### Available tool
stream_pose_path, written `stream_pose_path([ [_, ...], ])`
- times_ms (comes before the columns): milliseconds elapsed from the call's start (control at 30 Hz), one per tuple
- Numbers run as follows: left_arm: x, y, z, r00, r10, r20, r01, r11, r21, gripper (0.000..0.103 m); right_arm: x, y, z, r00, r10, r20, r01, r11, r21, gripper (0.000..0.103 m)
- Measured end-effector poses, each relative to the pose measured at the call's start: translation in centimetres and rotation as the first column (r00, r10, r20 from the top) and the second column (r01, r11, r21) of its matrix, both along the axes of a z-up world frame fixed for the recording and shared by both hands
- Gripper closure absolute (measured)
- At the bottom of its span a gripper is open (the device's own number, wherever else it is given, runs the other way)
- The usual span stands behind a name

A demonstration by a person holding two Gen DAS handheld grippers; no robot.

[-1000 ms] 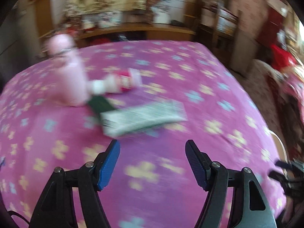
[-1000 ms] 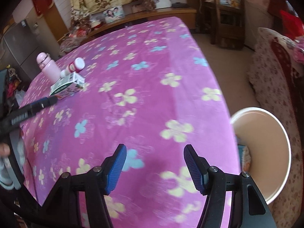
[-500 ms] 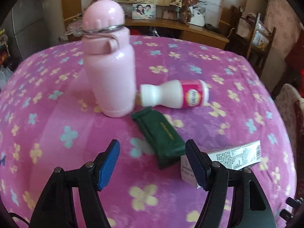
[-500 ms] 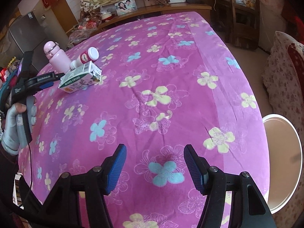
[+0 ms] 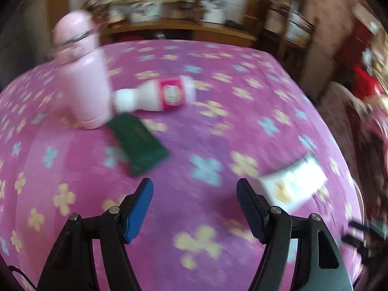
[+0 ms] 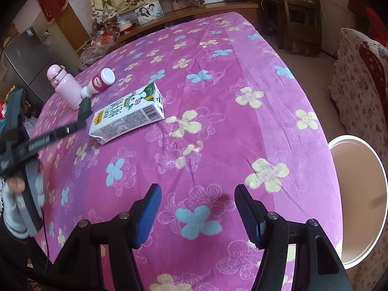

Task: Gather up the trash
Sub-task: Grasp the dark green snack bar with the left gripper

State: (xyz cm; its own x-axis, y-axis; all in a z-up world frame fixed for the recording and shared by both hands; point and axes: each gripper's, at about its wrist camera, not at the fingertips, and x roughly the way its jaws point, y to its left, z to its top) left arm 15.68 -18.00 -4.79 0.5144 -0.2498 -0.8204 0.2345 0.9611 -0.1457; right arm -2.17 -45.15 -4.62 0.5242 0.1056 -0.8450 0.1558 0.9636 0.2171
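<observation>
A milk carton (image 6: pixel 128 114) lies flat on the pink flowered tablecloth (image 6: pixel 242 55). Past it are a dark green packet (image 6: pixel 85 106), a white drink bottle with a red label (image 6: pixel 100 81) on its side, and an upright pink flask (image 6: pixel 64 86). In the blurred left wrist view my left gripper (image 5: pixel 195 186) is open over bare cloth. The green packet (image 5: pixel 138 143) is just ahead of its left finger and the carton (image 5: pixel 293 181) is beside its right finger. My right gripper (image 6: pixel 196 191) hangs open over the cloth near the table's front edge, holding nothing.
A white round bin (image 6: pixel 359 186) stands on the floor off the table's right edge. A gloved hand (image 6: pixel 17 194) holds the left gripper's handle at the left. A floral chair (image 6: pixel 359 82) is on the right, with shelves and a wooden sideboard behind the table.
The left wrist view has swung: the green packet, between the fingers half a second ago, now sits left of them, and the carton lies further right. Both grippers stay open.
</observation>
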Motion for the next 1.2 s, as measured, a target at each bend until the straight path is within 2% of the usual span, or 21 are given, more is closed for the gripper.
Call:
stream_pose_path([
  [100, 2.5, 2.4, -0.9, 0.989, 0.150, -0.008, -0.150, 0.988, 0.024, 0.029, 0.0, 0.3, 0.0, 1.000, 0.009, 0.007, -0.010, 1.000, 0.011, 0.037],
  [167, 4.0, 3.3, -1.8, 0.977, 0.212, -0.021, -0.212, 0.977, 0.025, 0.029, 0.1, 0.6, -0.1, 1.000, 0.016, 0.011, -0.017, 1.000, 0.015, 0.037],
  [300, 5.9, 3.5, -3.2, 0.954, 0.298, -0.020, -0.297, 0.954, 0.030, 0.029, 0.7, 1.0, -0.4, 0.999, 0.028, 0.031, -0.030, 0.998, 0.057, 0.037],
  [367, 6.4, 3.3, -3.2, 0.950, 0.313, -0.006, -0.312, 0.949, 0.039, 0.025, 1.2, 1.2, -0.6, 0.999, 0.034, 0.022, -0.035, 0.998, 0.057, 0.037],
  [500, 7.1, 1.9, -3.5, 0.963, 0.269, 0.021, -0.269, 0.958, 0.100, 0.026, 2.4, 1.7, -1.0, 0.999, 0.046, 0.013, -0.046, 0.999, 0.020, 0.036],
  [533, 6.6, 2.0, -3.5, 0.969, 0.245, 0.032, -0.247, 0.964, 0.097, 0.032, 2.7, 1.8, -1.0, 0.999, 0.048, 0.015, -0.049, 0.999, 0.020, 0.036],
  [567, 6.2, 1.8, -3.4, 0.975, 0.217, 0.048, -0.221, 0.970, 0.104, 0.050, 3.0, 1.8, -1.0, 0.999, 0.050, 0.015, -0.050, 0.998, 0.028, 0.036],
  [600, 5.5, 1.7, -3.3, 0.981, 0.185, 0.063, -0.191, 0.974, 0.120, 0.059, 3.2, 1.9, -0.9, 0.998, 0.052, 0.019, -0.053, 0.998, 0.040, 0.036],
  [633, 5.2, 1.6, -3.1, 0.986, 0.159, 0.053, -0.164, 0.981, 0.104, 0.067, 3.5, 2.0, -0.8, 0.998, 0.056, 0.024, -0.057, 0.997, 0.051, 0.036],
  [700, 4.1, 2.1, -2.8, 0.994, 0.109, 0.022, -0.110, 0.992, 0.056, 0.070, 4.1, 2.3, -0.7, 0.997, 0.066, 0.033, -0.068, 0.996, 0.061, 0.036],
  [767, 2.7, 2.3, -2.7, 0.998, 0.058, 0.001, -0.058, 0.997, 0.043, 0.073, 4.7, 2.6, -0.6, 0.997, 0.072, 0.041, -0.075, 0.994, 0.077, 0.036],
  [900, -0.4, 3.4, -2.3, 0.999, -0.025, -0.023, 0.025, 0.999, 0.022, 0.076, 7.3, 2.9, -0.8, 0.996, 0.074, 0.043, -0.080, 0.981, 0.178, 0.036],
  [1033, -2.3, 4.7, -2.3, 0.998, -0.055, -0.039, 0.056, 0.998, 0.031, 0.076, 10.8, 3.7, -1.1, 0.996, 0.085, 0.031, -0.090, 0.968, 0.236, 0.036],
  [1200, -4.2, 6.8, -1.9, 0.998, -0.042, -0.043, 0.044, 0.998, 0.052, 0.076, 16.3, 6.5, -1.1, 0.991, 0.126, 0.034, -0.130, 0.973, 0.192, 0.035],
])
